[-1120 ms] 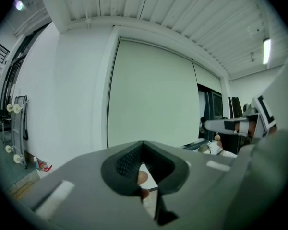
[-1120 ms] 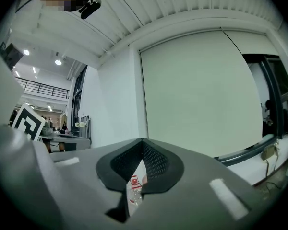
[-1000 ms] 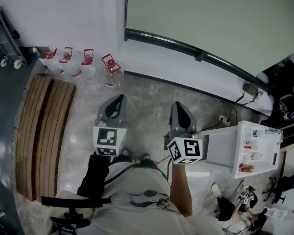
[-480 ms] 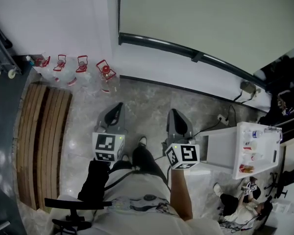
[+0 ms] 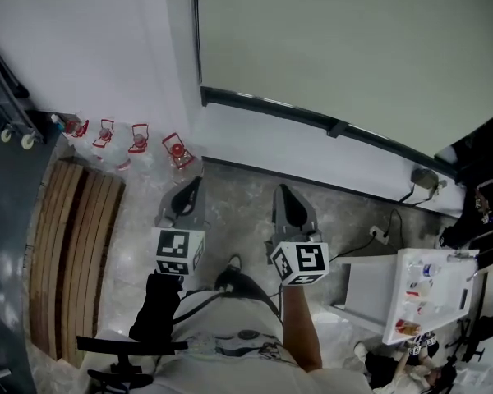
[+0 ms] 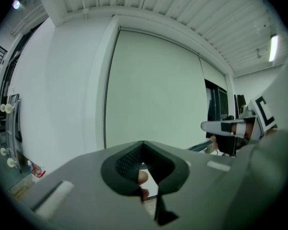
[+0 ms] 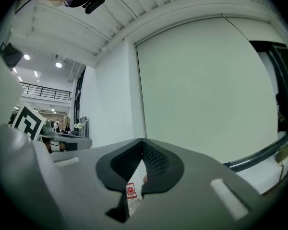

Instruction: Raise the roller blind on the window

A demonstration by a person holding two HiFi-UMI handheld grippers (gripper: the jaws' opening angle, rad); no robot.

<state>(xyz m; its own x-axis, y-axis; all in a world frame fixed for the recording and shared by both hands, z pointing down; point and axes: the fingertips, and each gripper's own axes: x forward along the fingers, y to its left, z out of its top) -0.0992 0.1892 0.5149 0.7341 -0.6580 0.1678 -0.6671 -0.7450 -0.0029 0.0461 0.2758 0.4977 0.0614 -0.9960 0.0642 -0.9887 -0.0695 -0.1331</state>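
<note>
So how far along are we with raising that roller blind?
Nothing looks done yet: the roller blind hangs fully down to the dark bar at its foot. In hand: the left tongs and right tongs are shut, empty, pointed toward it, touching nothing. Left: take hold of the blind or its control, which I can't spot, and raise it.

The lowered roller blind (image 5: 353, 48) hangs ahead of the left gripper (image 5: 190, 189) and right gripper (image 5: 284, 195), its dark bottom bar (image 5: 312, 121) well beyond their tips. Both sets of jaws look closed, though the angle is poor. Water bottles (image 5: 177, 149) stand just ahead-left of the left gripper; a white cart (image 5: 419, 294) sits right of the right one.
</note>
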